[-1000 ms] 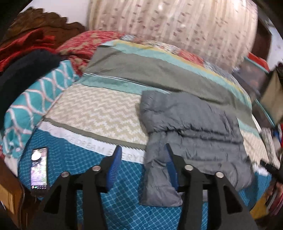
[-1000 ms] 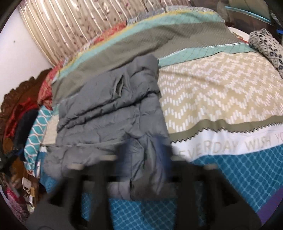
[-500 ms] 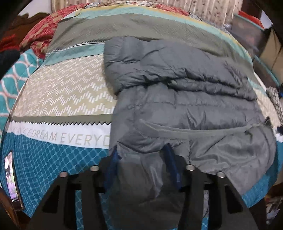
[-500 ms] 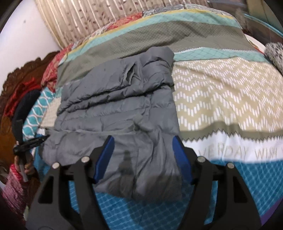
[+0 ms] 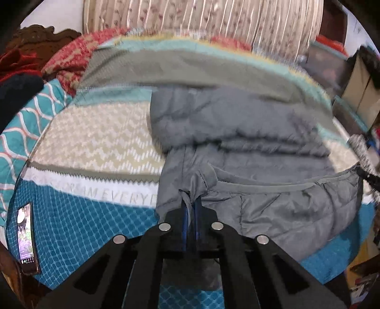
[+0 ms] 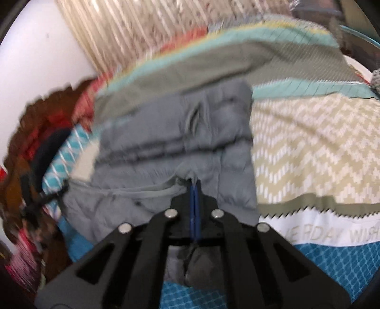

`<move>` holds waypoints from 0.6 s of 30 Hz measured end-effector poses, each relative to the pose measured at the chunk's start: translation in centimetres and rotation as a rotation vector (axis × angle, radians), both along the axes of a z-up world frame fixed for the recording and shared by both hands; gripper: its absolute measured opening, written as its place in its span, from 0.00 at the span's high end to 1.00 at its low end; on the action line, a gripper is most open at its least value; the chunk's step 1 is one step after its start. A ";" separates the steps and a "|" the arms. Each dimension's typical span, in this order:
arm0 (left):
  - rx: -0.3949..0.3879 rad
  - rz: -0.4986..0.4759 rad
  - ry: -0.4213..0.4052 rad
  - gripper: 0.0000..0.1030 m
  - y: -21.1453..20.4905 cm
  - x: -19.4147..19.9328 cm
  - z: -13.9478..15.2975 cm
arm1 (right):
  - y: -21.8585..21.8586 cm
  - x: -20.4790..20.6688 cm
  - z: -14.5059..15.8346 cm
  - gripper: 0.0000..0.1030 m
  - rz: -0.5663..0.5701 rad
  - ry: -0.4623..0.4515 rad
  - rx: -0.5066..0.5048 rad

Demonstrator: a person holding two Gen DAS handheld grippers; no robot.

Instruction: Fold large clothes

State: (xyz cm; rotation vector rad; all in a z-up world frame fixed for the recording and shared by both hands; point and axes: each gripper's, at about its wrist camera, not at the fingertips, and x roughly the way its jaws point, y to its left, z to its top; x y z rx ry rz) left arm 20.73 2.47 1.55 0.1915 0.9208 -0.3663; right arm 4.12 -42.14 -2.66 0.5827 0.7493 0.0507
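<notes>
**Both grippers clamped on the near hem of the jacket**

Your left gripper (image 5: 190,202) had just closed its blue pads onto a pinch of the grey quilted puffer jacket (image 5: 237,133), at the near left corner of the garment's hem. Your right gripper (image 6: 194,187) had likewise just closed, and a fold of the same jacket (image 6: 175,133) stood between its pads at the near right part of the hem. Neither pair of fingers showed any gap beyond the cloth they held.

The jacket lay on the patterned teal, beige and grey bedspread (image 5: 95,133), already doubled over once, with its long axis running left to right across the bed. From both sets of fingers the bulk of the garment lay straight ahead, toward the far side of the bed and the striped curtain (image 5: 201,21). The hem edge stretched between your two grips, so the coming fold probably turned on carrying that near edge forward over the far edge, both hands level. A black smartphone (image 5: 26,235) rested on the bedspread, near left, well apart from the jacket.
</notes>
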 end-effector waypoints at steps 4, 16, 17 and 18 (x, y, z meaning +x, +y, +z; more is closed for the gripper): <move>-0.017 0.009 -0.059 0.85 -1.4 1.9 2.4 | -2.0 0.8 1.8 0.99 -0.055 -0.051 0.000; 0.207 0.070 0.011 0.85 -7.0 10.3 -6.4 | -3.4 11.1 -5.9 0.99 -0.106 0.172 -0.068; 0.242 0.070 0.023 0.85 -7.4 10.6 -7.8 | -3.4 11.7 -7.8 0.99 -0.107 0.231 -0.078; 0.280 0.066 0.032 0.85 -7.7 10.8 -9.2 | -3.3 11.7 -9.0 0.99 -0.107 0.260 -0.068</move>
